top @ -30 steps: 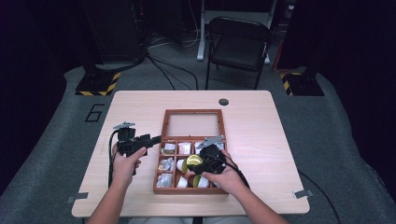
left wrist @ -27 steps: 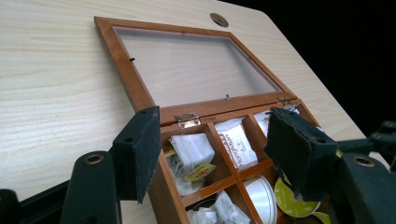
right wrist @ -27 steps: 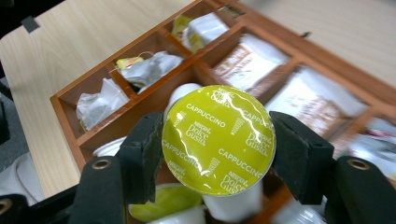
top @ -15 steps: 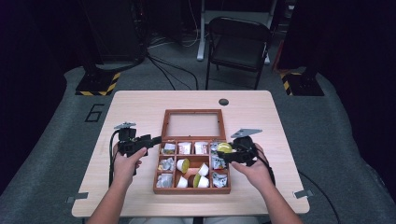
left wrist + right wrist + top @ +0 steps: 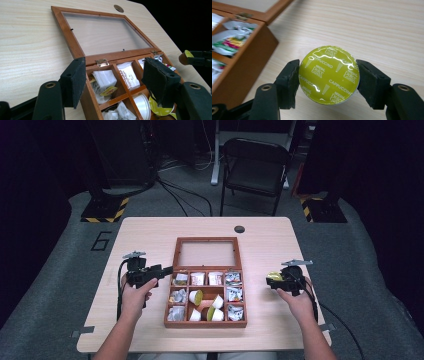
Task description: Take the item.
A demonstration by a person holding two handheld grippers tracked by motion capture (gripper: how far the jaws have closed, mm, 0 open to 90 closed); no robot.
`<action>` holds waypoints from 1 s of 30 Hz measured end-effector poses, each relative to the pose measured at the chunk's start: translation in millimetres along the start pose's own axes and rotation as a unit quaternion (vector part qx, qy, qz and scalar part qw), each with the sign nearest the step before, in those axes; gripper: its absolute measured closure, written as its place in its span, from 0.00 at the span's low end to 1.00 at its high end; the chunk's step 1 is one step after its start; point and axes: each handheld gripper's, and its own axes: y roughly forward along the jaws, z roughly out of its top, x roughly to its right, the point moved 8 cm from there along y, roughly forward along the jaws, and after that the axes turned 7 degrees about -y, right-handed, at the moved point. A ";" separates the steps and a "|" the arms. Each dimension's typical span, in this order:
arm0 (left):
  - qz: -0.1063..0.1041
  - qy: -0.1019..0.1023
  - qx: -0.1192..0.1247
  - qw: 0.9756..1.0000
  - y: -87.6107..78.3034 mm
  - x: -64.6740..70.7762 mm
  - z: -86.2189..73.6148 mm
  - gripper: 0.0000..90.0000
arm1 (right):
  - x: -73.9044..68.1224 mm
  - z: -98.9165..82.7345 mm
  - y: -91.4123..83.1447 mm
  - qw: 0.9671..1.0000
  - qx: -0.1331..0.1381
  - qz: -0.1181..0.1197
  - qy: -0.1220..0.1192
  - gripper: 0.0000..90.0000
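Note:
A wooden box (image 5: 205, 324) stands open mid-table, its glass lid (image 5: 205, 253) laid flat behind it. Its compartments hold tea bags (image 5: 198, 278) and coffee capsules (image 5: 196, 296). My right gripper (image 5: 272, 279) is over bare table to the right of the box, shut on a green-lidded capsule (image 5: 329, 74) that sits between both pads (image 5: 288, 82). That capsule (image 5: 186, 55) also shows far off in the left gripper view. My left gripper (image 5: 167, 269) hovers at the box's back left corner, its jaws apart (image 5: 117, 82) with the corner compartment seen between them and nothing gripped.
A round cable hole (image 5: 239, 229) sits near the table's far edge. A black folding chair (image 5: 255, 167) stands beyond the table. Bare tabletop (image 5: 310, 320) lies to the right of the box and more to its left.
My right gripper has carried the green capsule from over the box's middle compartments out to the right, onto the open table side. The left gripper has stayed put.

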 end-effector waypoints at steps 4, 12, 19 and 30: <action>0.000 0.000 0.000 1.000 -0.4 -0.2 -0.1 0.39 | 7.9 -4.2 3.7 1.000 -0.004 -0.014 0.008 0.42; 0.001 -0.002 0.001 1.000 -1.5 -1.7 0.1 0.39 | 17.8 -14.3 11.2 0.999 -0.017 -0.020 0.028 0.42; 0.000 -0.007 0.007 1.000 -2.0 -3.1 1.5 0.39 | 17.6 -19.0 16.8 0.999 -0.028 -0.016 0.034 0.42; 0.001 -0.006 0.003 1.000 -2.3 -3.5 0.7 0.39 | 17.7 -20.1 18.2 0.999 -0.028 -0.019 0.037 0.41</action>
